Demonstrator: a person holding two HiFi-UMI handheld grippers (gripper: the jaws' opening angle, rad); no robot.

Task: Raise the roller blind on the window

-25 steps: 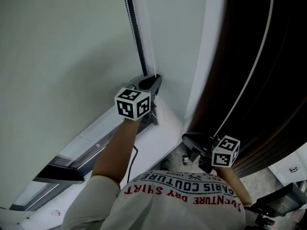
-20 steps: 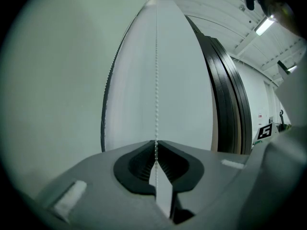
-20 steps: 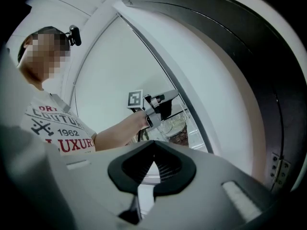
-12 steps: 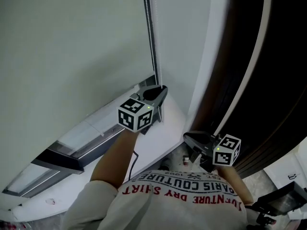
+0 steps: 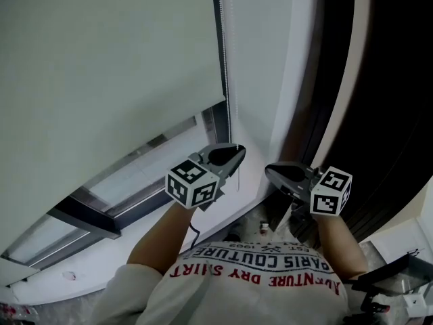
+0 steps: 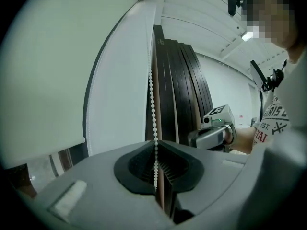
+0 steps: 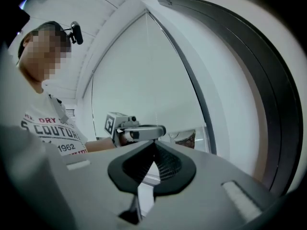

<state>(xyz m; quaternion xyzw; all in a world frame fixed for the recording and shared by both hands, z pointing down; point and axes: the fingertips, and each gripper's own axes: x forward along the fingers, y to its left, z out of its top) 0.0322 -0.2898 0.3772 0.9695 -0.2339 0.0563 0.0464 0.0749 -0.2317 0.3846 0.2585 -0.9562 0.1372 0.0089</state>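
Shirt (image 5: 257,276): the person's, printed, nearest the head camera at the bottom edge.
Left gripper (image 5: 235,156): held about level and aimed at the window's right edge. Its jaws are pressed together on the chain (image 6: 153,99), which runs down between the ribbed pads (image 6: 171,169).
Right gripper (image 5: 270,170): just beside the left, tips facing it. Its jaws are pressed together with nothing between them, and it is clear of the chain.
Chain: white beads hanging straight down along the blind's right side. It rises out of view overhead.
Glass (image 5: 145,171): 1 slanting strip shows bare under the blind, with a dark frame (image 5: 84,219) below it.
Blind (image 5: 101,80): pale sheet over the window, filling the upper left of the head view. Its bottom edge stands above the frame.
Panel (image 5: 396,114): dark, to the right of the window, farthest off.
Progress: partly done, as I judge it. The low strip is uncovered, but most of the window seems covered.
Left to do: more pulls on the chain, probably hand over hand.
Containers: 0 in view.
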